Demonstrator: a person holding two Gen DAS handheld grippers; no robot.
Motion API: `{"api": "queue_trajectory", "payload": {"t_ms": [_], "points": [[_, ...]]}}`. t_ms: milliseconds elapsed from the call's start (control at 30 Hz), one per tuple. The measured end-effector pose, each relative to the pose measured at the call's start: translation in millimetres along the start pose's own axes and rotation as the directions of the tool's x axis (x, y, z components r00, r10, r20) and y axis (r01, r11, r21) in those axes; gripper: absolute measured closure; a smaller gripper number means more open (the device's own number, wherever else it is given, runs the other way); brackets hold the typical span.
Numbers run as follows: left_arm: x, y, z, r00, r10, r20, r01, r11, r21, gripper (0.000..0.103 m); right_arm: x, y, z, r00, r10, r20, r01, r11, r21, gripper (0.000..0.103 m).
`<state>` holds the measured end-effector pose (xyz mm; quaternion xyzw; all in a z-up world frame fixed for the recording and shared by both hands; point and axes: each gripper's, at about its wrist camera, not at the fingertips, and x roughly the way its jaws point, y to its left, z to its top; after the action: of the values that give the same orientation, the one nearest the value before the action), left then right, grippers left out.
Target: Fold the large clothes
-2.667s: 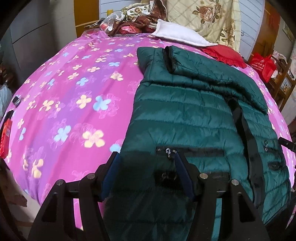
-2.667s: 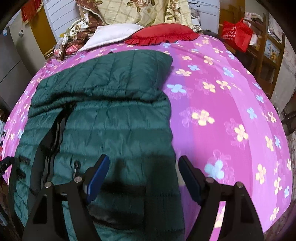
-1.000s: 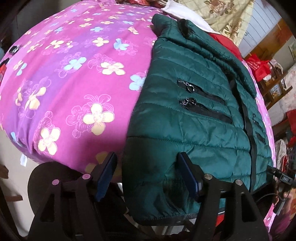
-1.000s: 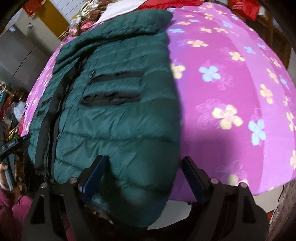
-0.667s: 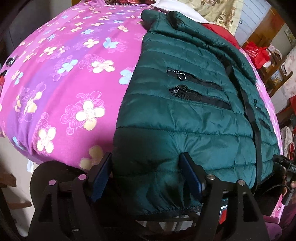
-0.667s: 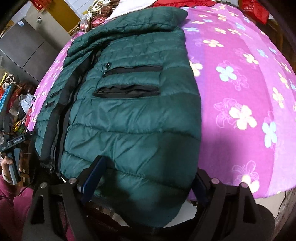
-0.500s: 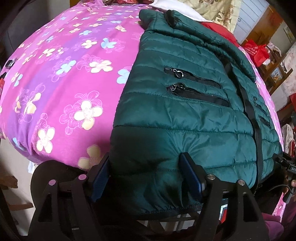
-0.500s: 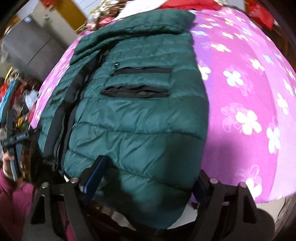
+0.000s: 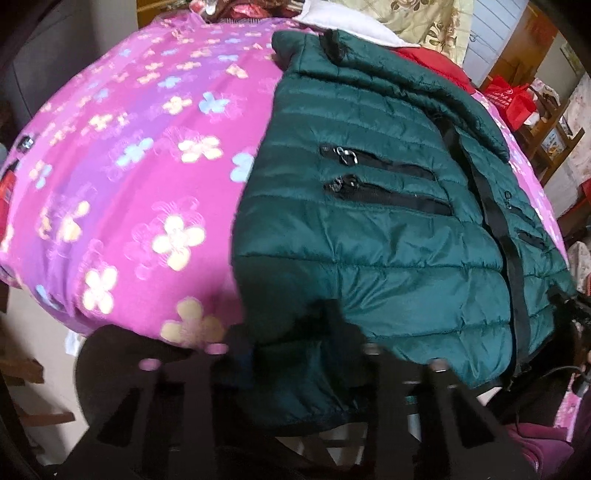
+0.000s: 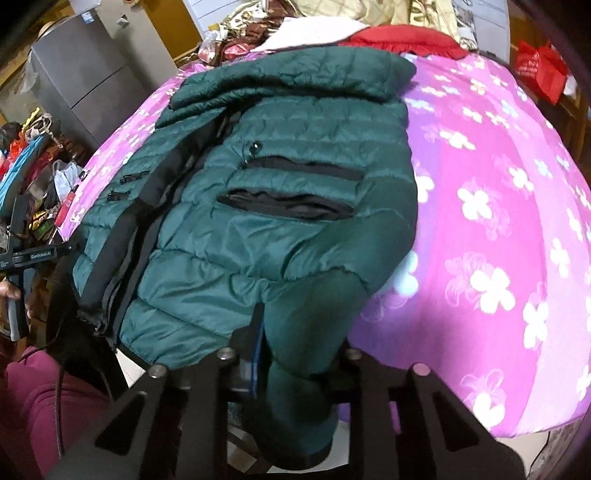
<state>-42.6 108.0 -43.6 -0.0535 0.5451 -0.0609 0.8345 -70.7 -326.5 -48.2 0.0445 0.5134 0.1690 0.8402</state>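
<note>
Gripping the dark green quilted puffer jacket (image 9: 369,229) at its hem, we are holding both lower corners where they are hanging over the near edge of the bed. Our left hand-held gripper (image 9: 295,354) has just been closing and is now clenched on the jacket's left hem corner, with a fold of green fabric bunched between its jaws. Our right hand-held gripper (image 10: 295,354) has likewise just been closing and is grasping the right hem corner, the padded cloth bulging out in front of its black frame. The jacket is lying front side up on the bed's pink bedspread with yellow, blue and white flowers (image 9: 147,177), its black central zipper strip (image 10: 118,243) running from hem to collar and its black-edged pockets facing upward. Its collar end is lying near a red cushion (image 10: 406,38) and a white pillow (image 9: 347,24) at the head of the bed. A red bag (image 10: 539,66) is hanging beyond the far right side
</note>
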Motion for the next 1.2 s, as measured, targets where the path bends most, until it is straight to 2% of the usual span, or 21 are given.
{"api": "queue_trajectory", "payload": {"t_ms": [33,167,267,433,600,867,1200], "points": [[-2.6,0.5,1.2,1.0,0.003,0.009,-0.003,1.0,-0.002,0.103,-2.8,0.7,1.6,1.0,0.004,0.01,-0.004,1.0,-0.008,0.083],[-18.8,2.5,9.3,0.999,-0.024,0.046,0.025,1.0,-0.008,0.103,-16.7,1.1,10.1,0.998,0.022,0.053,-0.022,1.0,-0.018,0.084],[-37.9,-1.4,21.3,0.994,-0.028,0.103,0.027,1.0,0.012,0.103,-28.8,1.0,19.8,0.995,0.027,0.093,-0.025,0.999,-0.024,0.084],[-64.2,-1.9,48.3,0.978,-0.048,0.202,0.049,0.999,-0.001,0.103,-50.7,-0.3,44.9,0.985,0.029,0.168,-0.026,0.999,-0.02,0.084],[-77.0,-10.8,78.6,0.959,-0.035,0.281,0.037,0.999,-0.001,0.103,-65.9,-2.8,72.6,0.973,0.009,0.233,-0.005,1.0,-0.016,0.084],[-81.3,-19.6,127.5,0.935,-0.012,0.355,0.017,1.0,-0.009,0.103,-70.7,-13.8,113.3,0.957,-0.014,0.291,0.007,1.0,0.026,0.084],[-66.5,-36.3,184.1,0.912,0.057,0.407,-0.046,0.998,-0.037,0.103,-60.1,-30.9,168.2,0.948,-0.052,0.313,0.028,0.996,0.08,0.084]]}}
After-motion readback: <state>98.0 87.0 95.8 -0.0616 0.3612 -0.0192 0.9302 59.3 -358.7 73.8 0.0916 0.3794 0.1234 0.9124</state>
